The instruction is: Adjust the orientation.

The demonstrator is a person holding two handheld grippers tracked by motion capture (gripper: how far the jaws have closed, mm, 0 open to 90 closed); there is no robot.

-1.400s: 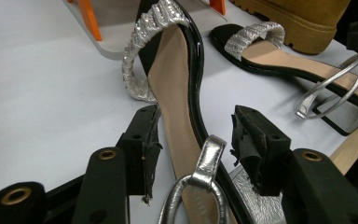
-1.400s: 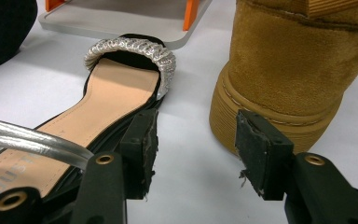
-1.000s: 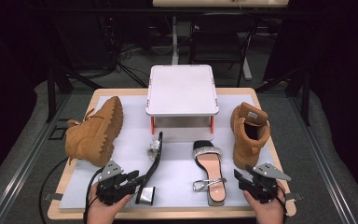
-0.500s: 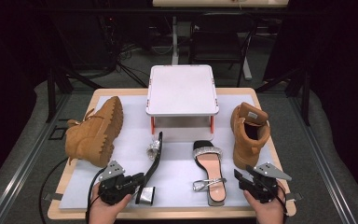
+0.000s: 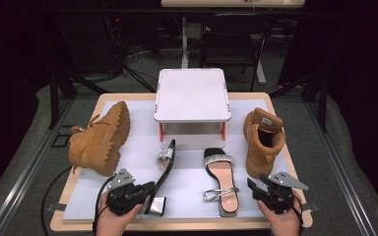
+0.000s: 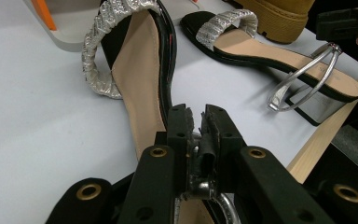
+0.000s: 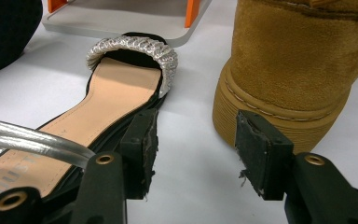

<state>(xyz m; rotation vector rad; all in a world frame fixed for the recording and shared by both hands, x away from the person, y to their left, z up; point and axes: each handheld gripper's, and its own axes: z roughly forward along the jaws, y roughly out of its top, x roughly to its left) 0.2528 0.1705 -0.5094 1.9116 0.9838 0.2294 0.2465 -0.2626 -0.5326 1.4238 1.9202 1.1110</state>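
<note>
A silver-strapped heeled sandal [image 5: 163, 172] lies on its side at the table's near left, its edge clamped between the left gripper [image 6: 196, 122] pads. The grasp is made; lifting remains. Its upright mate [image 5: 221, 182] lies just beside the right gripper [image 7: 196, 140], which gapes empty.

Faint stamped lettering on the insole of the sandal [image 7: 98, 100], close beside the left jaw of the right gripper [image 7: 193, 149], at the heel end: readable as "DUST", cut off by the picture's edge and partly hidden behind the silver ankle strap [image 7: 32, 137]. Pale label inside the tongue of the tan boot [image 5: 263, 137], ahead of the same gripper in the high view: print too small to read. No other text legible.
</note>
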